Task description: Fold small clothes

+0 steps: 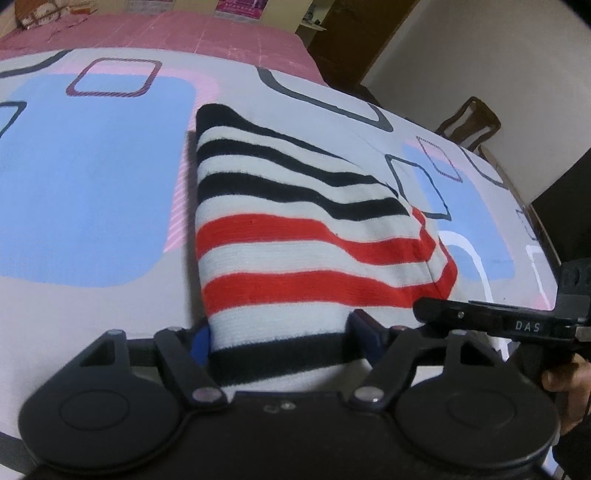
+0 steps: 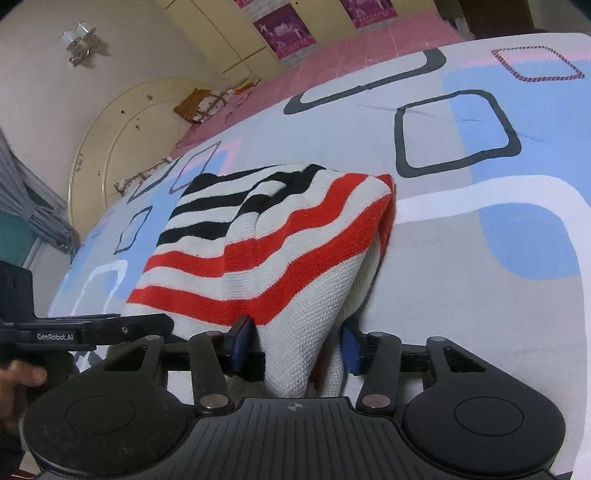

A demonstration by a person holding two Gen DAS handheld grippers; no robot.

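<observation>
Left wrist view: striped sweater [image 1: 295, 236] between left gripper [image 1: 286, 339] pads, seemingly clamped.

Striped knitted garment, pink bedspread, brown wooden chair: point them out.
Striped red, white and black knitted garment [image 1: 295, 236], left wrist view, red stripe.
Pink bedspread [image 1: 184, 33], left wrist view, far surface.
Brown wooden chair [image 1: 471, 120], left wrist view, backrest.

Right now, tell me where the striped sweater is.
The striped sweater lies folded on the patterned bedspread, centred in both wrist views, its near edge between the fingers of the left gripper and right gripper.
</observation>
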